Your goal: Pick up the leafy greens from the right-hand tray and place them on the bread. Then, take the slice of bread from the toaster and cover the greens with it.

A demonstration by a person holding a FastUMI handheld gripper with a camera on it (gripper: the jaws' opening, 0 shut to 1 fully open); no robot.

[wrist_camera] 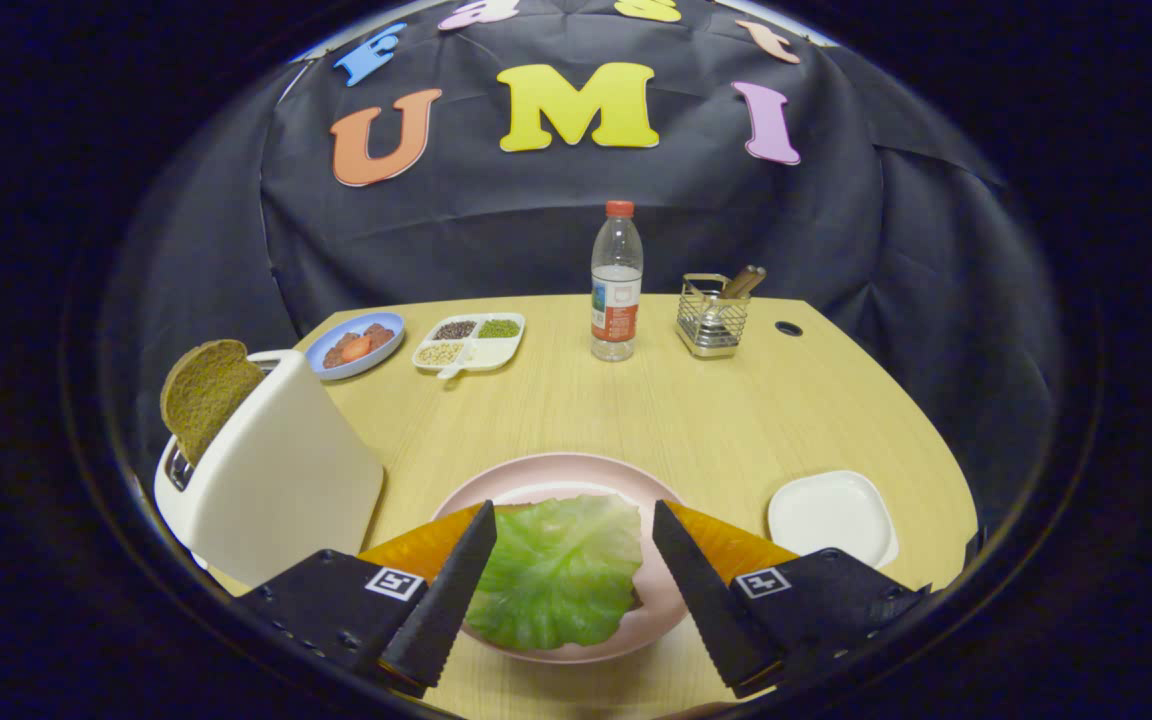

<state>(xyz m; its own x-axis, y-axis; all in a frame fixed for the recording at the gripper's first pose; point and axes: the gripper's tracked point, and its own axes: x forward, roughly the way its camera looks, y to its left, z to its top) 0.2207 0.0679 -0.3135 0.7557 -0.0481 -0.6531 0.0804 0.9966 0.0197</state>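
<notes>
A green leaf of leafy greens (561, 570) lies on the pink plate (556, 475), spread over what is under it, so the bread below stays hidden. My gripper (571, 530) hovers over the plate, open, one finger on each side of the leaf and neither touching it. To the left stands a white toaster (281, 480) with a brown slice of bread (201, 393) sticking up out of its slot. A white square tray (831, 517) sits to the right of the plate with nothing on it.
At the table's far side stand a clear water bottle (616, 285) with a red cap, a wire utensil holder (714, 315), a white divided dish (471, 342) of beans and a blue plate (356, 345) of food. A round cable hole (788, 328) lies beyond the holder.
</notes>
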